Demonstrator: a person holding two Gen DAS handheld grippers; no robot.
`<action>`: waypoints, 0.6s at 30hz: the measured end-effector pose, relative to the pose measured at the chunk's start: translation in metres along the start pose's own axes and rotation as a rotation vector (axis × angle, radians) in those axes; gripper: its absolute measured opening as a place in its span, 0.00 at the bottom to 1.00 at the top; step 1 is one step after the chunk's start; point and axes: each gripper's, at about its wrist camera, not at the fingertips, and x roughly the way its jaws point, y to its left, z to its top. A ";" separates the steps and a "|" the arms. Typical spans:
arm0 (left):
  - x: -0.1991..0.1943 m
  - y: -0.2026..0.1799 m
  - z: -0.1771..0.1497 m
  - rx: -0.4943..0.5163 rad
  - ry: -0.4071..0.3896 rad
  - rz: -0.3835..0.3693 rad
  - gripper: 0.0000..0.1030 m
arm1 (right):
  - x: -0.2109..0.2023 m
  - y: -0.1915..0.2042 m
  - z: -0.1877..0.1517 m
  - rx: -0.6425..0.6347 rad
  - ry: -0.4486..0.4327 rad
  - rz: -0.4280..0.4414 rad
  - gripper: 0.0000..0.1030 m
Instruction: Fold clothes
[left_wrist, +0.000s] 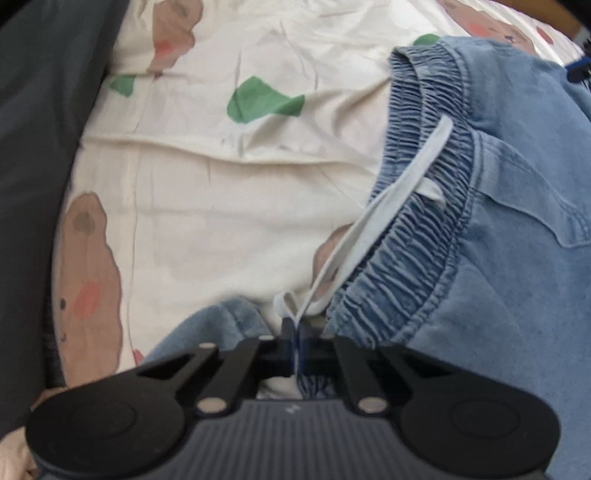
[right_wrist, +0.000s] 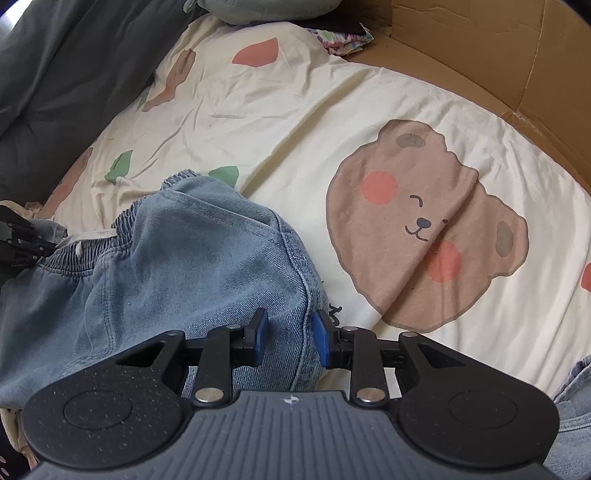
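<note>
While the jeans (right_wrist: 177, 266) lie bunched on the bear-print sheet (left_wrist: 207, 192), both tongs work at them from opposite ends. Seen from the right wrist, the denim fills the view from 9 to 6 o'clock, its elastic waistband (left_wrist: 424, 206) toward 9, a stitched seam running down to the right gripper (right_wrist: 290, 336). That gripper stands partly parted with a fold of denim and the seam between its blue pads (right_wrist: 320, 334); the cloth seems to fill the gap, so I judge it a grasp on a thick fold, though contact on the left pad is not plain.

From the left wrist, the waistband curves from 1 o'clock down to 5, and the pale drawstring (left_wrist: 399, 206) trails from it to the left gripper (left_wrist: 295, 332). Those jaws are clenched; the cord runs straight into them, and a scrap of denim seems to show just behind, so the grip may be on the string alone or on string with the band's edge. I cannot tell which.

To do this step well, I judge the left should hold the waistband itself, not just the cord, since a pull on the cord would only cinch the elastic. Both ends then want lifting together and drawing apart until the denim hangs flat, before laying it on the clear sheet toward 12 o'clock. A cardboard wall (right_wrist: 480, 62) stands at 1 to 3 o'clock in the right view, so keep the spread away from it.
</note>
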 end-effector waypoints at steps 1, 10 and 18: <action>-0.003 0.001 0.000 -0.008 -0.005 0.000 0.01 | -0.001 0.000 0.000 0.002 -0.002 0.001 0.28; -0.053 0.018 0.006 -0.120 -0.107 0.032 0.01 | -0.008 0.000 -0.001 0.008 -0.020 0.016 0.28; -0.099 0.012 0.030 -0.153 -0.193 -0.009 0.01 | -0.012 0.000 -0.002 0.014 -0.032 0.033 0.28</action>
